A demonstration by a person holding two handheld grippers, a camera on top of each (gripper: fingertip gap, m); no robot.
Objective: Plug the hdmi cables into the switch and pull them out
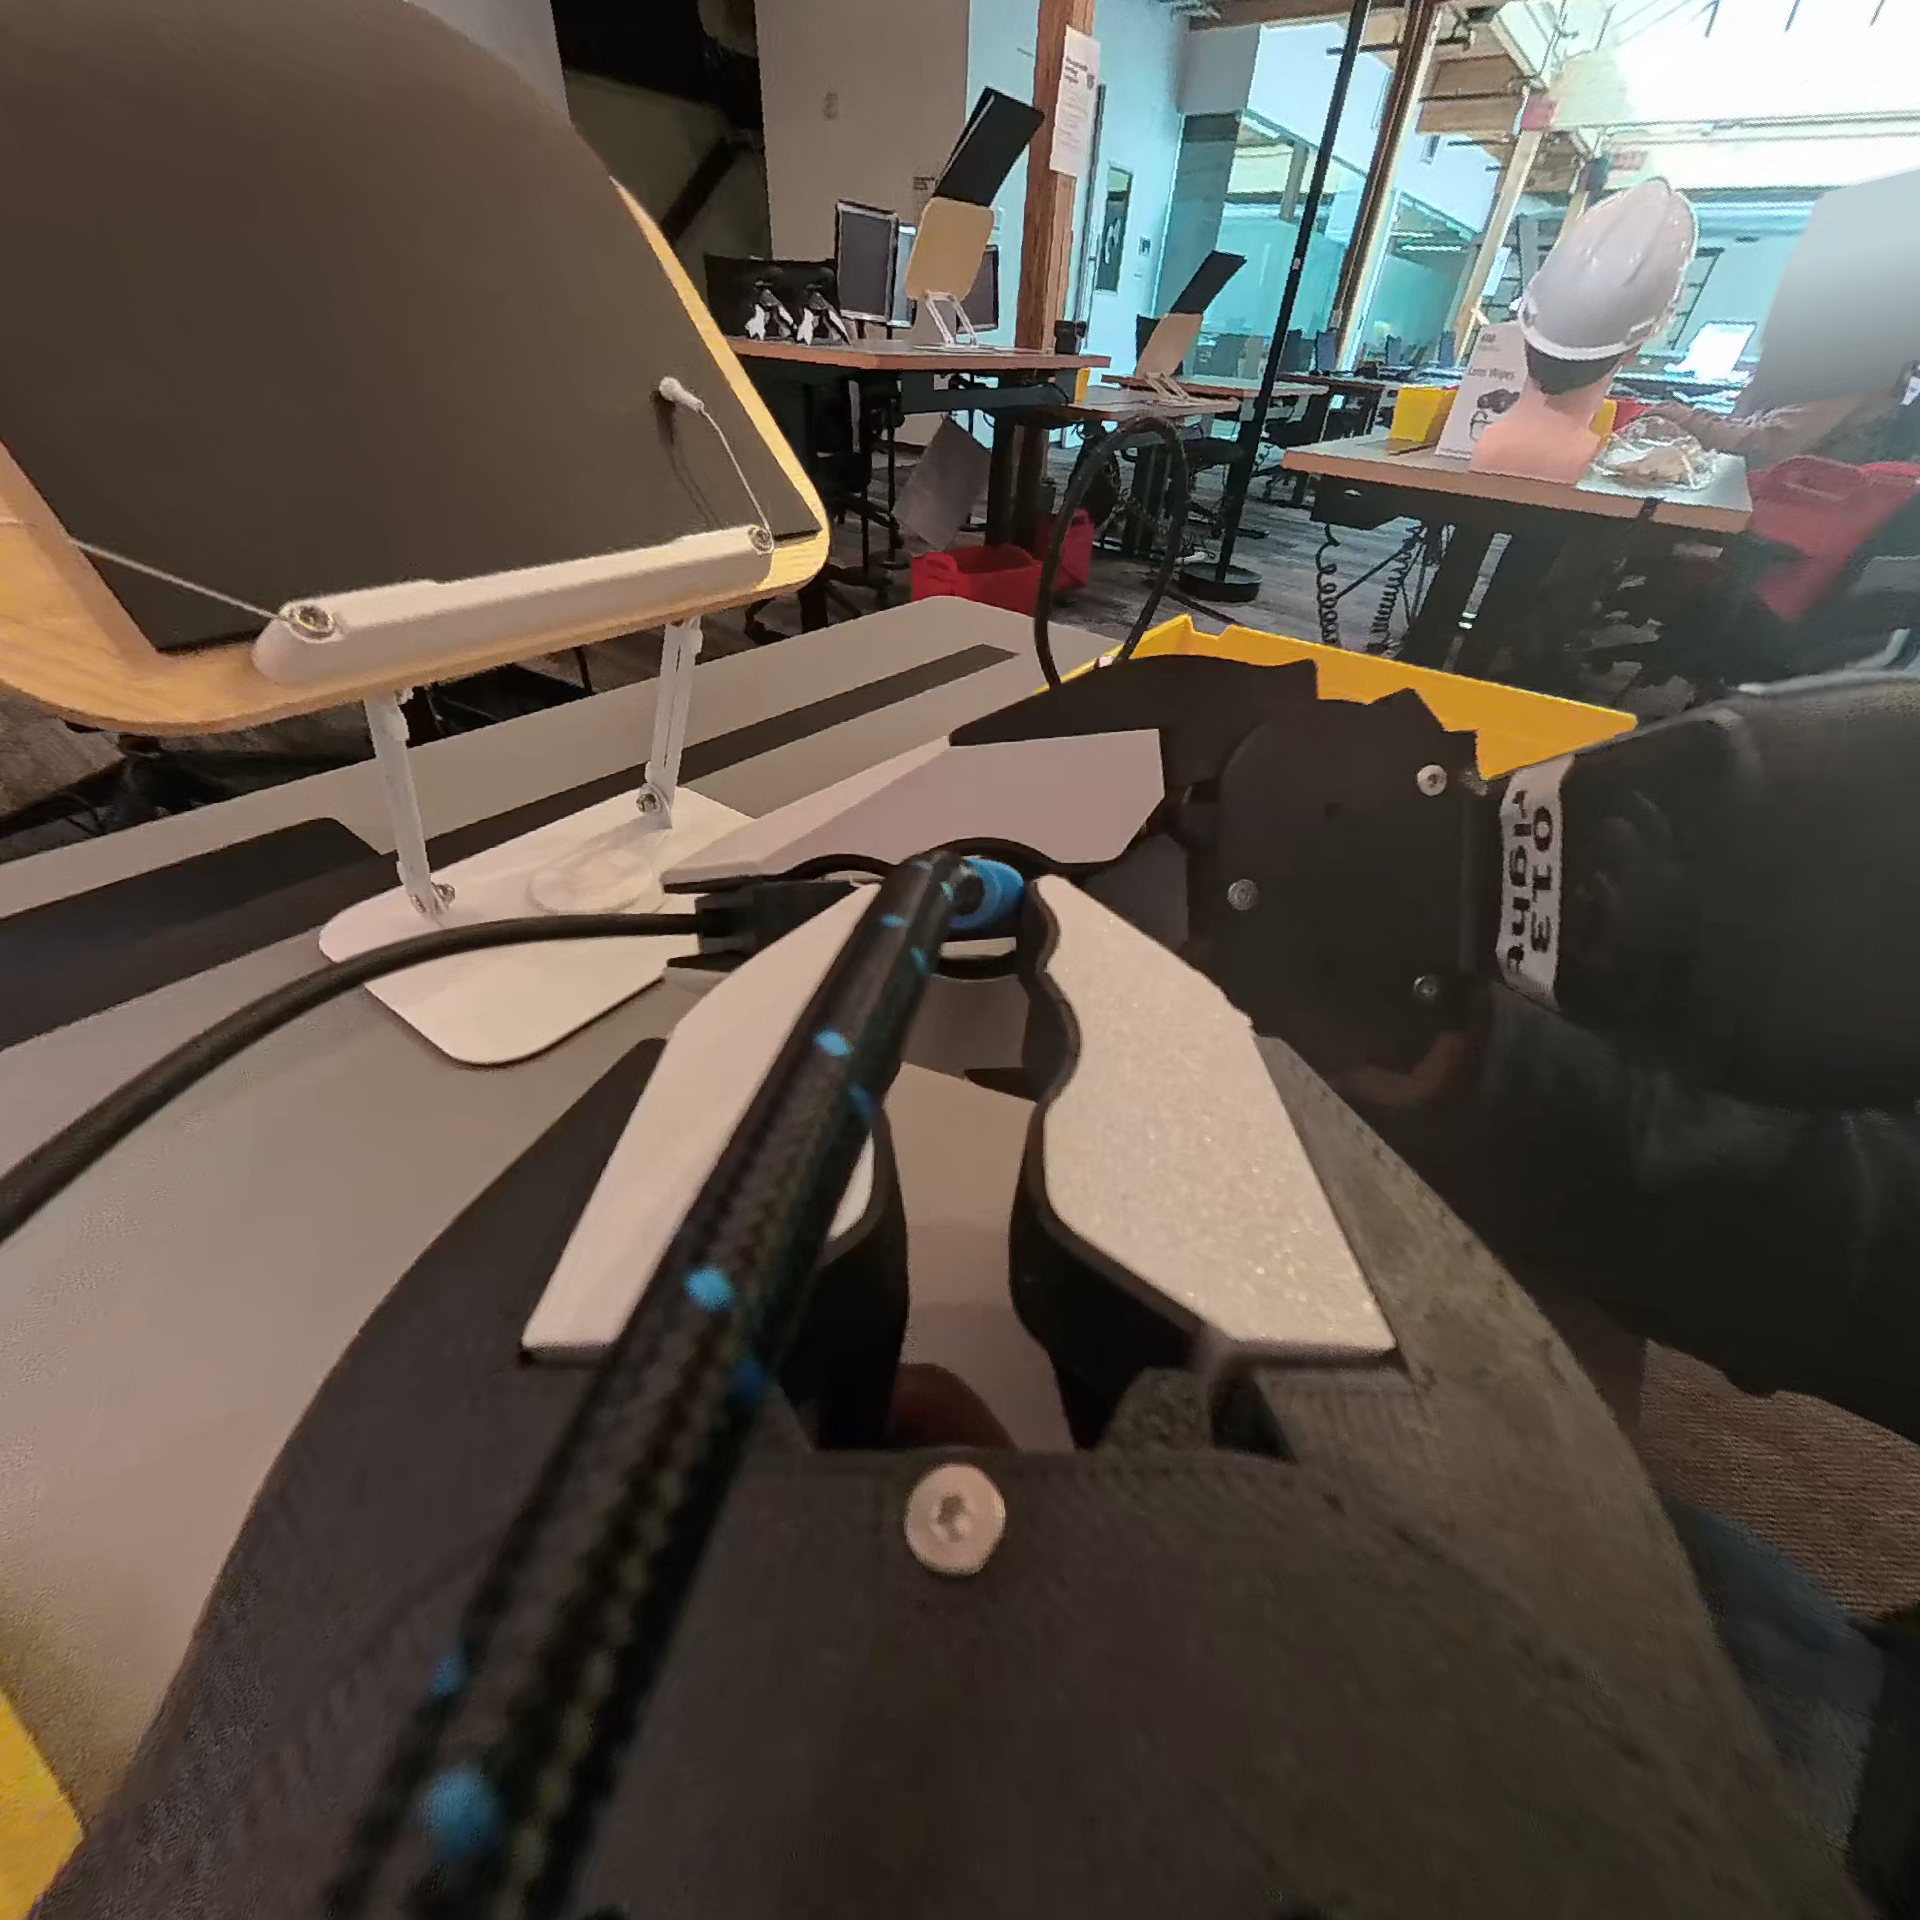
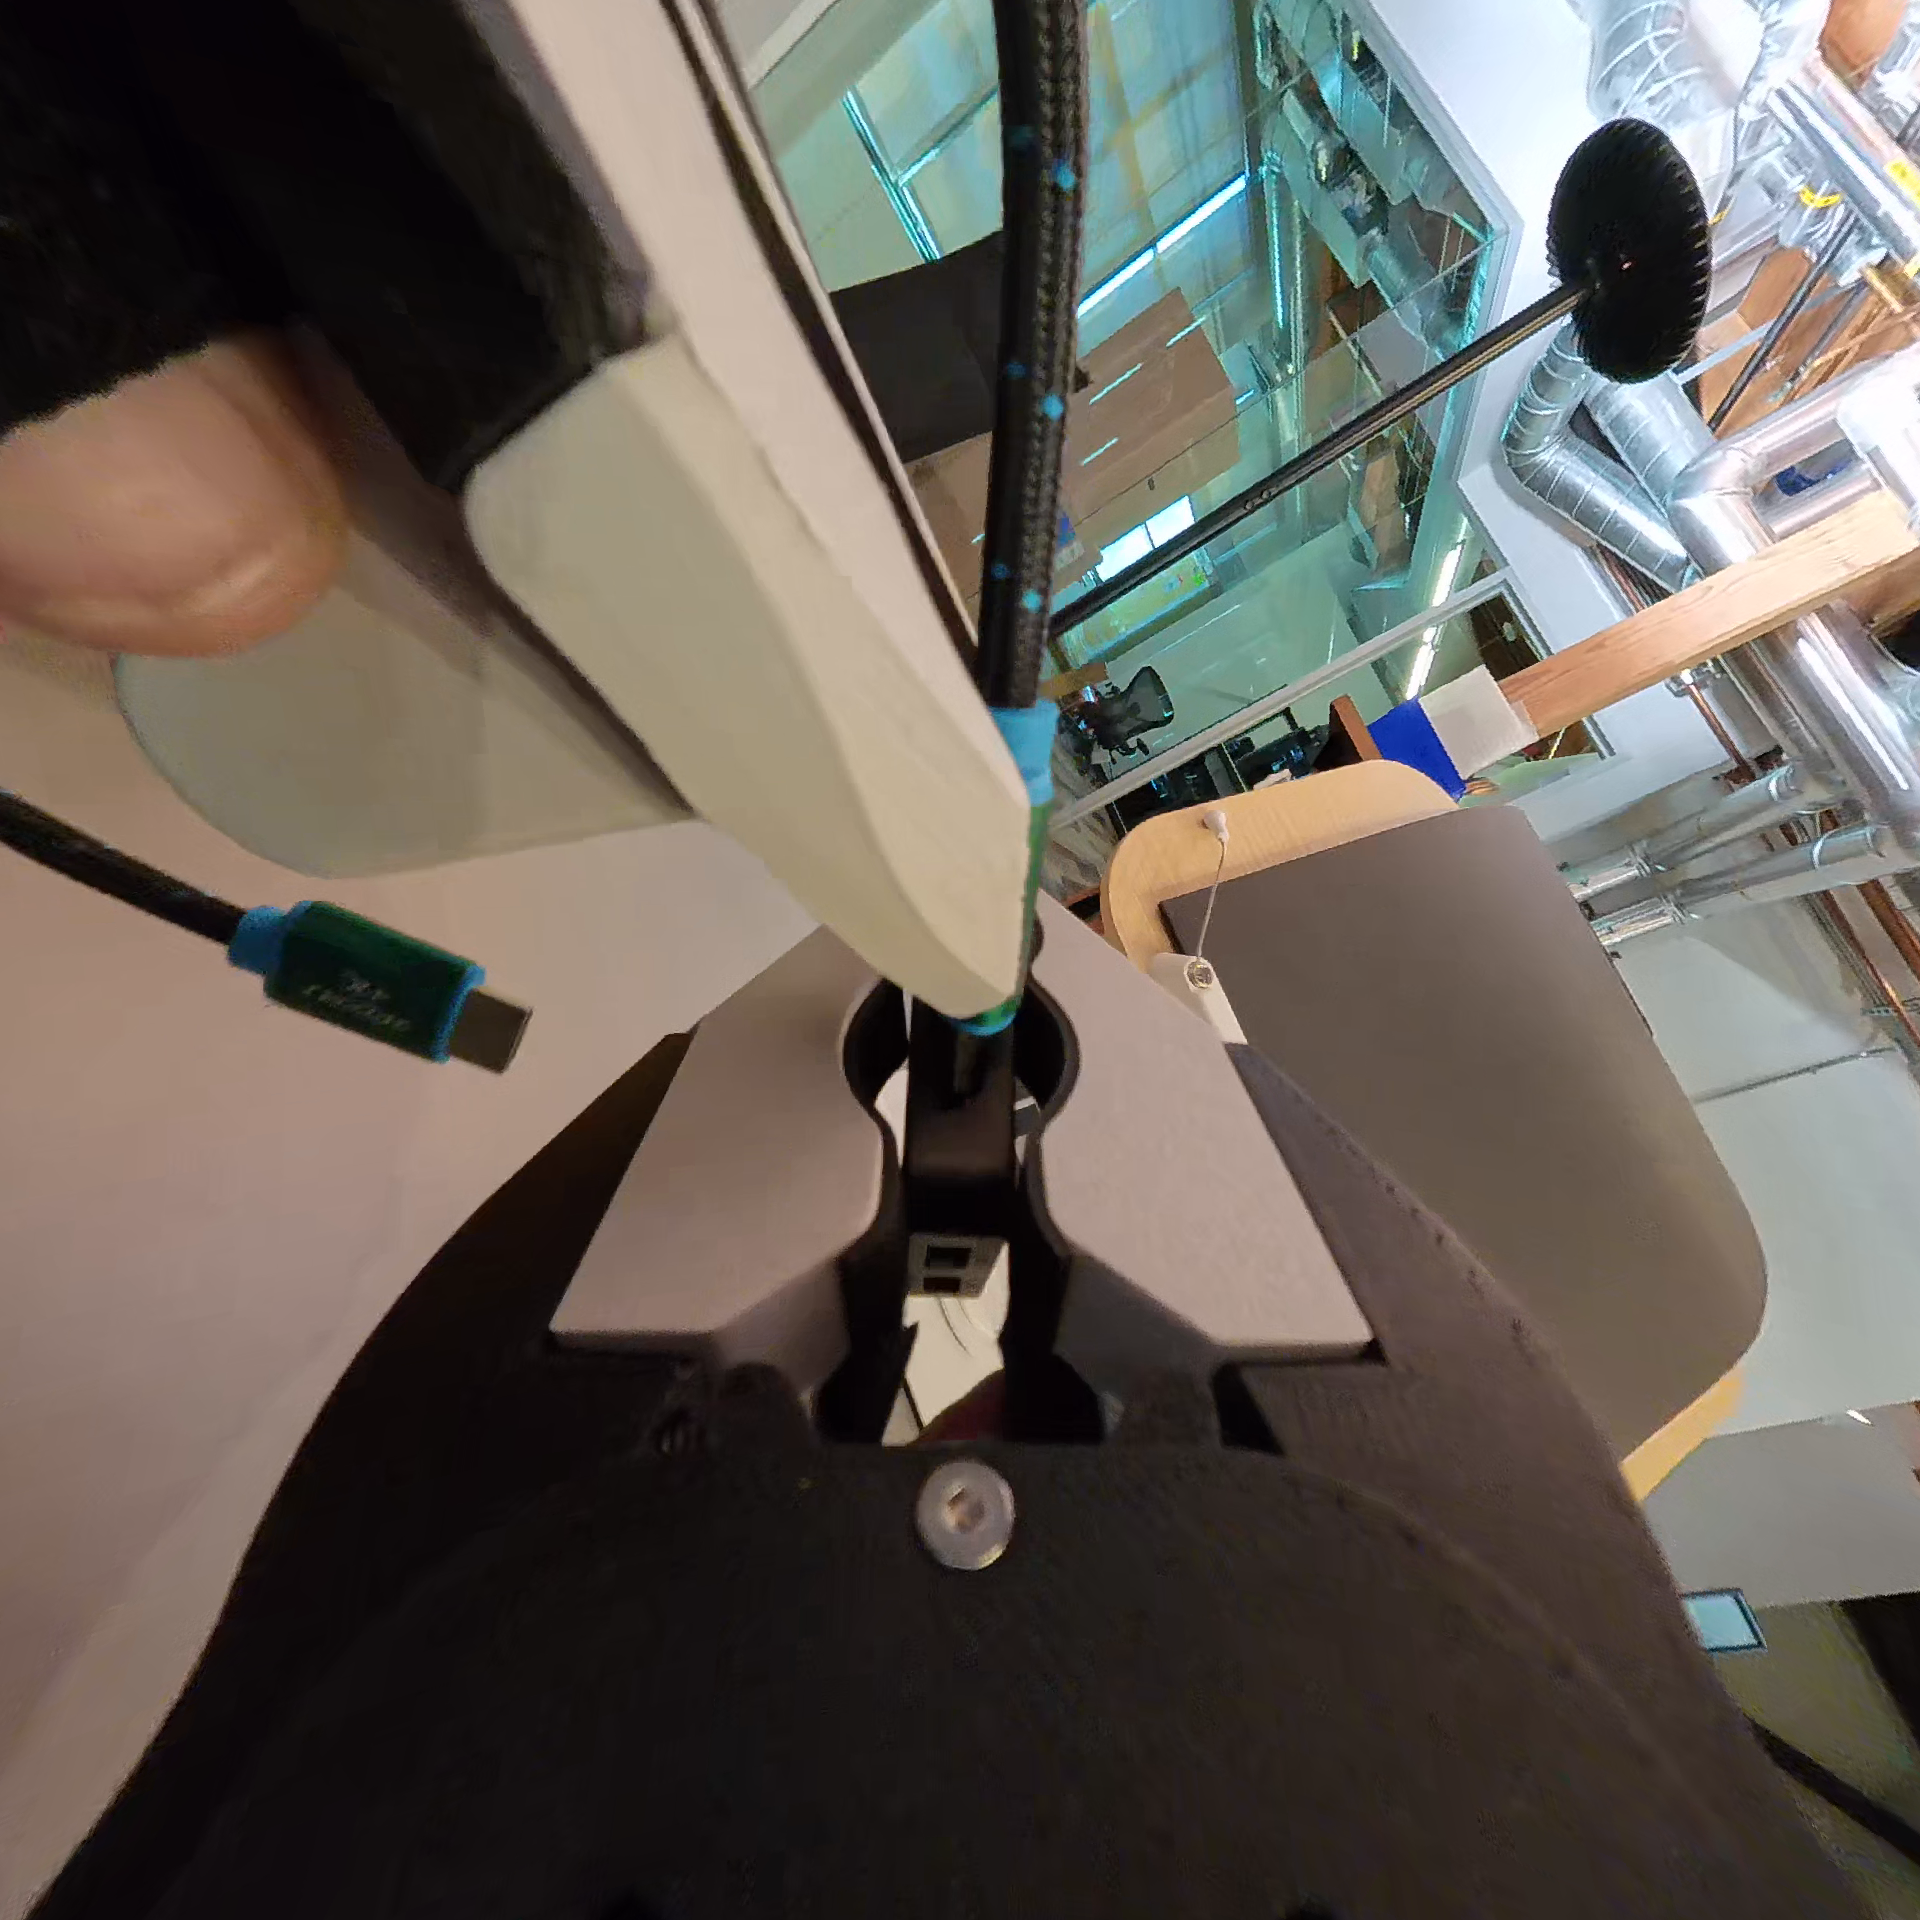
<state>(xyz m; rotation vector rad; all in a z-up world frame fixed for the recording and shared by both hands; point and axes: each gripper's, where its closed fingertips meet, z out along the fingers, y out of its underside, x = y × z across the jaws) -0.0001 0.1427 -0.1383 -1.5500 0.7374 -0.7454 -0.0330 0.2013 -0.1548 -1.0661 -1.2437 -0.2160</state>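
My right gripper point(image 2: 961, 1101) is shut on a small black switch point(image 2: 948, 1195). It enters the left wrist view from the right point(image 1: 790, 883), where the switch point(image 1: 743, 920) trails a plain black cable point(image 1: 312, 1018). My left gripper point(image 1: 982, 914) is shut on the green, blue-ended plug point(image 1: 987, 888) of a braided black cable point(image 1: 790, 1164). In the right wrist view, the left gripper's white finger point(image 2: 790, 748) holds that plug point(image 2: 1023, 883) end-on against the switch; how deep it sits is hidden. A second, similar plug point(image 2: 384, 987) lies loose on the table at left.
A dark board on a white stand point(image 1: 364, 343) stands on the grey table point(image 1: 156, 1299) just behind the grippers. A yellow bin point(image 1: 1455, 707) sits behind the right gripper. A black cable loops up point(image 1: 1101, 499) near the bin. Other desks lie farther back. My hands' fingertips stand some 7 cm from each other.
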